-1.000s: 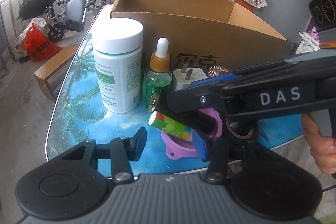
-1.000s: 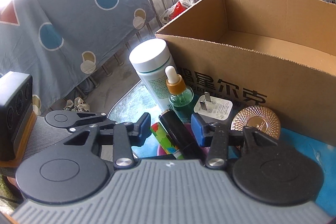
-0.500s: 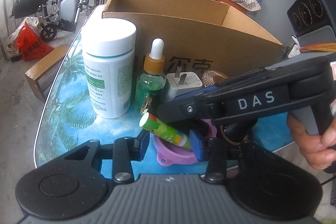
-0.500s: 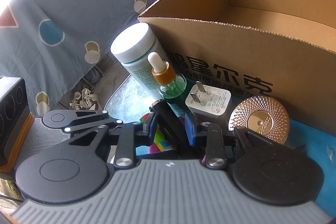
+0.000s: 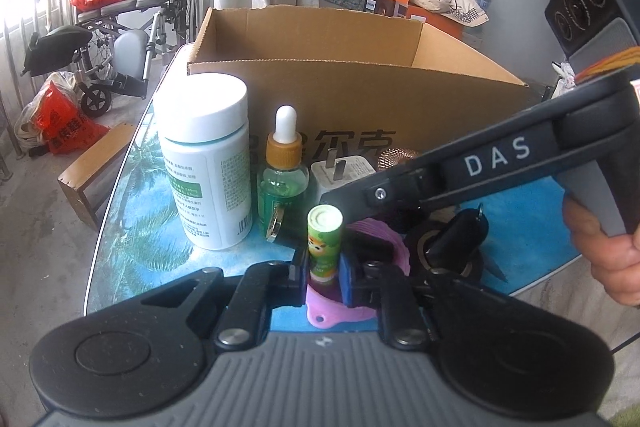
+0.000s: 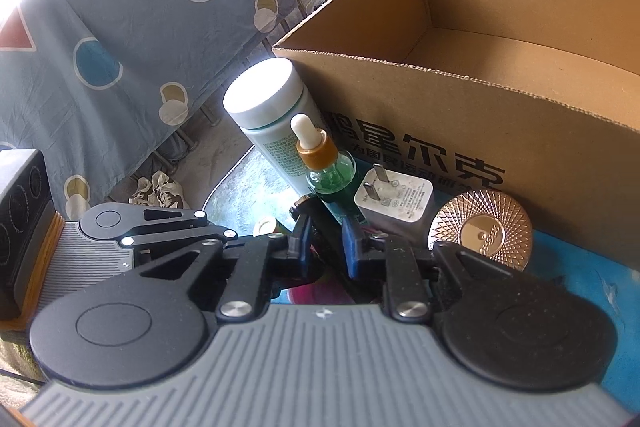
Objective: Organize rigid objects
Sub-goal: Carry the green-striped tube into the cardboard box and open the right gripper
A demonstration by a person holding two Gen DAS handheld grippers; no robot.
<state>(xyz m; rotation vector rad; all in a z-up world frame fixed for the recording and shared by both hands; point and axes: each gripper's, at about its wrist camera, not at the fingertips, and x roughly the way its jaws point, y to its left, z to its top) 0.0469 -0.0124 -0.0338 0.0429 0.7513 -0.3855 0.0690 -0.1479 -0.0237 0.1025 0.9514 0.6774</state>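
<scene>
While my left jaws (image 5: 325, 274) have just been closing, they now pinch the green tube (image 5: 323, 243), upright above the pink dish (image 5: 340, 309) at lower centre of the left view. My right jaws (image 6: 327, 247), also just closed in, clamp a black stick (image 6: 320, 227) low in the middle of the right view. Behind them on the desk (image 5: 132, 227) stand the white bottle (image 5: 206, 159), dropper (image 5: 283, 171), charger (image 6: 394, 197) and gold disc (image 6: 480, 233). Farthest, the open box (image 6: 460, 67) fills the upper right.
</scene>
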